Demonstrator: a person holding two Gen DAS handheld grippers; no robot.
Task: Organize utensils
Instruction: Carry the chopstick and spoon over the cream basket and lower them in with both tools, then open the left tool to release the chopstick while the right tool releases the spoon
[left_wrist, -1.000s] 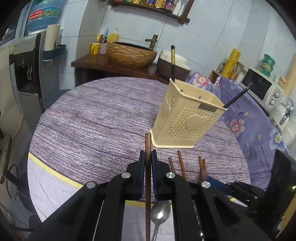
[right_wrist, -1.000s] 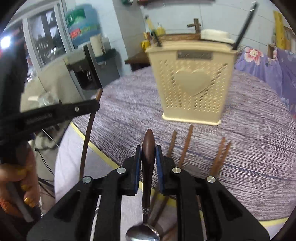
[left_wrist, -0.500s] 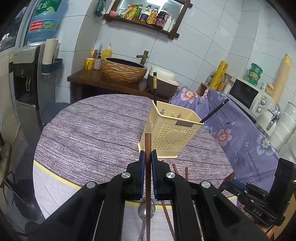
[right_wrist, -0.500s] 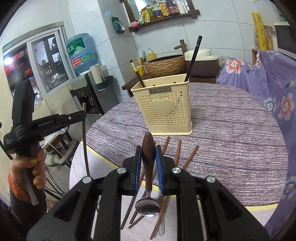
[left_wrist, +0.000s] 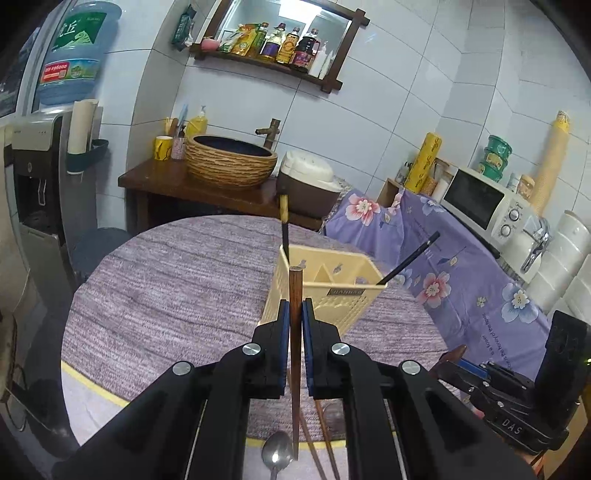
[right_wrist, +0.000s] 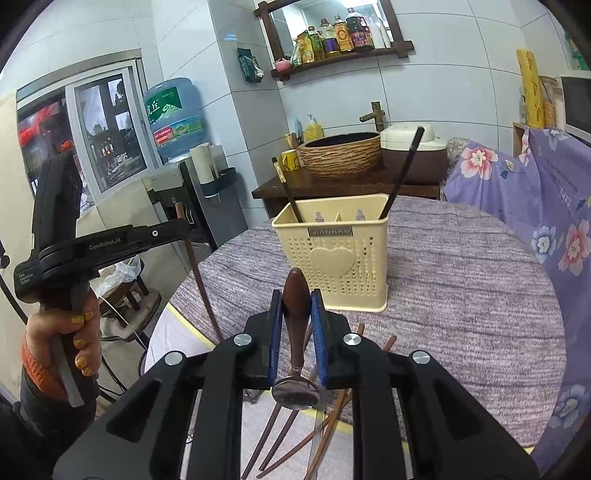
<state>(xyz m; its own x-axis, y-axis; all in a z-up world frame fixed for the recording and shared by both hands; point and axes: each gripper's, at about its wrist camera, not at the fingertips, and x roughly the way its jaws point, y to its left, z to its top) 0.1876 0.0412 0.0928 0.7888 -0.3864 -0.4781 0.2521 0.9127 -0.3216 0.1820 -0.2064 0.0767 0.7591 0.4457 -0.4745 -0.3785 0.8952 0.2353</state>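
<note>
Left gripper clamped a chopstick, right gripper a spoon, both short of the holder. Risk: the long chopstick could pivot and miss its compartment.

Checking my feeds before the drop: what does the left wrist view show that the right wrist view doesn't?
Only the left wrist view: a spoon lying on the table, and the microwave.
Only the right wrist view: the hand carrying the left gripper, and the spoon clamped in the right gripper.
Both: the cream caddy and the left gripper's brown chopstick.
</note>
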